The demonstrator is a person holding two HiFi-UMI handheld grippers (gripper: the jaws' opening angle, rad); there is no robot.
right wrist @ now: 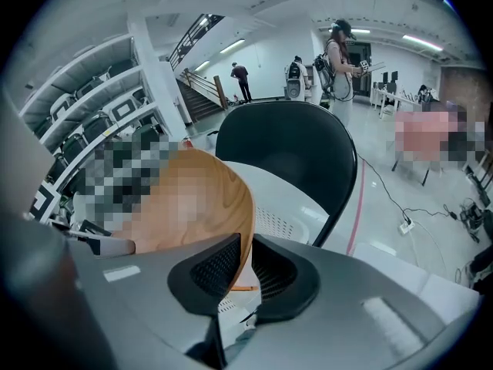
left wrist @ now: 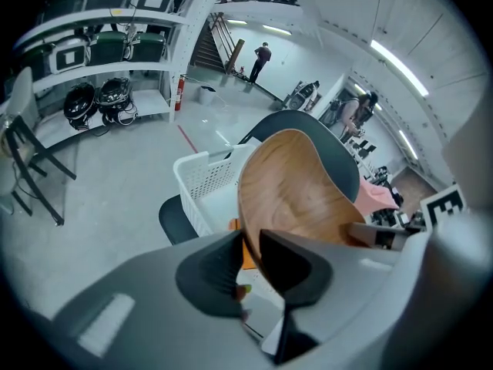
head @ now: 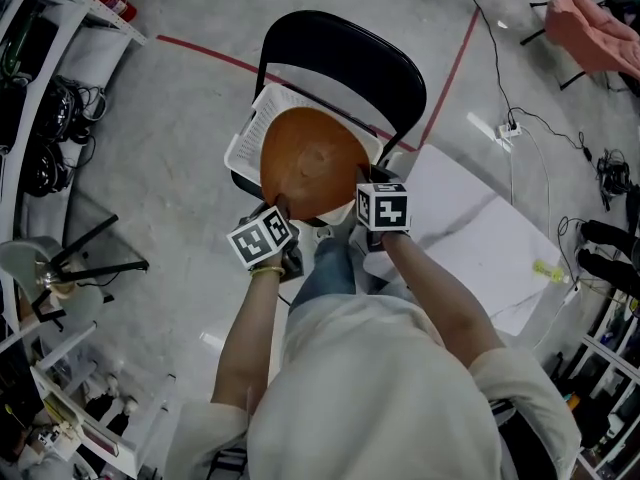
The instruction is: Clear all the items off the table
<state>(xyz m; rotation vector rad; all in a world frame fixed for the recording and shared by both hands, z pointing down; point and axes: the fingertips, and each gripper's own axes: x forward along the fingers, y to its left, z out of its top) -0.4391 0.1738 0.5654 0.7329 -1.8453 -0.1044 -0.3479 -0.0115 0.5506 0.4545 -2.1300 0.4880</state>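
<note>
A large round wooden bowl (head: pixel 312 163) hangs tilted over a white perforated basket (head: pixel 250 128) that stands on the seat of a black chair (head: pixel 345 53). My left gripper (head: pixel 283 208) is shut on the bowl's near left rim. My right gripper (head: pixel 362 178) is shut on its near right rim. In the left gripper view the bowl's (left wrist: pixel 296 191) thin edge runs between the two dark pads of the left gripper (left wrist: pixel 250 257), above the basket (left wrist: pixel 202 179). In the right gripper view the bowl's (right wrist: pixel 231 206) rim sits pinched in the right gripper (right wrist: pixel 246 257). Most of the basket's inside is hidden by the bowl.
A white table (head: pixel 480 238) stands to the right of the chair, with a small yellow-green item (head: pixel 548 270) near its far right edge. Shelves with gear (head: pixel 40 118) line the left side. Cables (head: pixel 530 118) trail over the grey floor. People stand far off (right wrist: pixel 339 52).
</note>
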